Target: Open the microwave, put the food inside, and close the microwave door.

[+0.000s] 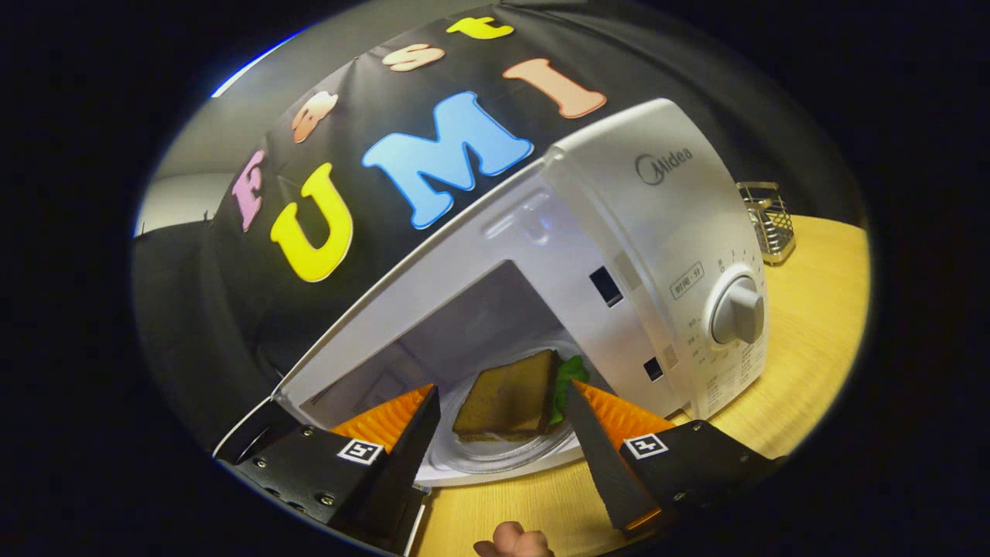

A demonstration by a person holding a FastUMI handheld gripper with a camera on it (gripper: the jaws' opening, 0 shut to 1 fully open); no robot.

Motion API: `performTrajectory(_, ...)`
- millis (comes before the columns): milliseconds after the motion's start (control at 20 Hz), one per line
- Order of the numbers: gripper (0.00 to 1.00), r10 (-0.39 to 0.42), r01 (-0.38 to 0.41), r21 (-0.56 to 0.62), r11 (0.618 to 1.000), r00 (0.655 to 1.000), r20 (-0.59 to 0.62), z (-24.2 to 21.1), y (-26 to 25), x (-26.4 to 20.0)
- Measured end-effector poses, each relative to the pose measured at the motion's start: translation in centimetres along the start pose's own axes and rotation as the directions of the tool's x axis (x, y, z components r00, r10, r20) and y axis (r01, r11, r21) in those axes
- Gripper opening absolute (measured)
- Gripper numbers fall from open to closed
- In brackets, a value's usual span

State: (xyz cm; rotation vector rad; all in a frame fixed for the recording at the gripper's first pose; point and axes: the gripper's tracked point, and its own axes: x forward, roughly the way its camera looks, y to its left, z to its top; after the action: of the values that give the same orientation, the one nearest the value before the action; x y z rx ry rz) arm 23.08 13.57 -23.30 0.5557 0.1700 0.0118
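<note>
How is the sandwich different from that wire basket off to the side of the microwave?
The sandwich lies flat inside the open microwave, between the tips of the open tool; the wire basket stands upright on the wooden table, beyond the microwave. The sandwich is solid brown bread with a green leaf at its edge; the wire basket is shiny see-through mesh. Neither is touched by the tool.

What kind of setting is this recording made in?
Likely a staged kitchen booth: a white microwave with its door open on a light wooden table, a wire mesh holder behind, black cloth wall. Gripper open.
</note>
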Motion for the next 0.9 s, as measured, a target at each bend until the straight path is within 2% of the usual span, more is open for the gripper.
performTrajectory(250, 0.97, 0.087, -0.085, -0.229, 0.97, 0.996, 0.0, 0.5, 2.1, -5.7)
performTrajectory(500, 0.97, 0.149, -0.131, -0.335, 0.933, 0.988, 0.029, 2.4, 3.8, -11.5)
performTrajectory(650, 0.95, 0.145, -0.13, -0.377, 0.917, 0.989, 0.011, 2.3, 3.9, -14.7)
performTrajectory(750, 0.89, 0.124, -0.104, -0.421, 0.901, 0.992, 0.021, 2.6, 3.8, -16.8)
performTrajectory(900, 0.66, 0.109, -0.075, -0.465, 0.882, 0.993, 0.048, 2.9, 4.0, -19.6)
